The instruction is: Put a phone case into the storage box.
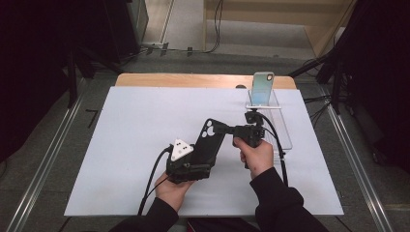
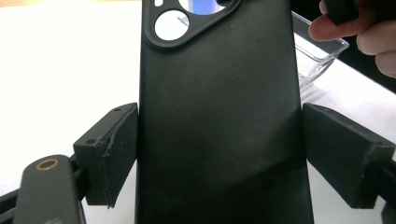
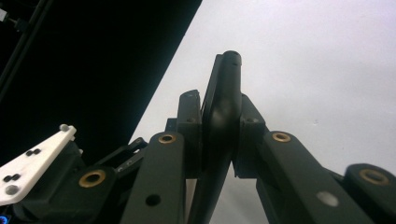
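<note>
A black phone case [image 1: 209, 140] with round camera cut-outs is held tilted above the white table between both grippers. My left gripper [image 1: 202, 153] grips it from below, its pads [image 2: 112, 154] pressed against the two long sides of the case [image 2: 219, 93]. From the right, my right gripper [image 1: 220, 128] is shut on the case's upper edge near the cut-outs. In the right gripper view the jaws [image 3: 219, 121] pinch the thin case wall [image 3: 229, 79] between them.
A phone [image 1: 262, 88] in a pale teal case stands upright in a clear plastic tray [image 1: 280, 123] at the back right. The white sheet [image 1: 130, 145] covers the table. Dark stands and cables flank both sides.
</note>
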### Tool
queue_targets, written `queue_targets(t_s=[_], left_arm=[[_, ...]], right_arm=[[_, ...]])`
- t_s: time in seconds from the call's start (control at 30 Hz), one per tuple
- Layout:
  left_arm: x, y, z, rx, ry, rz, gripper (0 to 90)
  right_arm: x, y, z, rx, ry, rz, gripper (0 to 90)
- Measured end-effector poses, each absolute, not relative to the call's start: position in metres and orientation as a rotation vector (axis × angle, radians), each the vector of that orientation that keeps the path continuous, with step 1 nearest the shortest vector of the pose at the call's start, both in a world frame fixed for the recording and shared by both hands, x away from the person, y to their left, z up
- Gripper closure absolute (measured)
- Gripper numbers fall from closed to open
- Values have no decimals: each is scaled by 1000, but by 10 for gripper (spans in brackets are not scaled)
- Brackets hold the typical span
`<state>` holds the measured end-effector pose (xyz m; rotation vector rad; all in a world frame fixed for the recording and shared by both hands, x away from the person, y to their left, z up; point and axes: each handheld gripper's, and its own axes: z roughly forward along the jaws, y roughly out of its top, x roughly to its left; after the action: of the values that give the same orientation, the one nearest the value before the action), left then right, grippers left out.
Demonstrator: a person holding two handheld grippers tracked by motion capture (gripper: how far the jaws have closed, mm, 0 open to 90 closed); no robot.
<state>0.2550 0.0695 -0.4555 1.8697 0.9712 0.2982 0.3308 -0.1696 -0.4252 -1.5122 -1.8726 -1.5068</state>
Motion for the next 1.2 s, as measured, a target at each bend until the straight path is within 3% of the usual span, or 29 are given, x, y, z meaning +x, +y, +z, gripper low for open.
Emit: queue_targets(t_s=[0.3,0.57,0.77,1.03,1.2], left_arm=[[263,69,-457,1894,959,198,129],[267,69,-449,1961,979,215,130],[269,69,-443,2053,963,147,132],[279,80,-432,2058,938,5,142],[288,92,-425,2073,945,-11,162]], right_arm=[[330,-170,-422,-1480,-1831,-1501,776],[326,-167,-414,-1469,-1890,-1507,778],[323,-168,-407,-1467,-1984,-1529,777],[316,-164,-400,-1397,-2211,-1528,777],[313,-164,-398,-1341,-2286,-1536,776]])
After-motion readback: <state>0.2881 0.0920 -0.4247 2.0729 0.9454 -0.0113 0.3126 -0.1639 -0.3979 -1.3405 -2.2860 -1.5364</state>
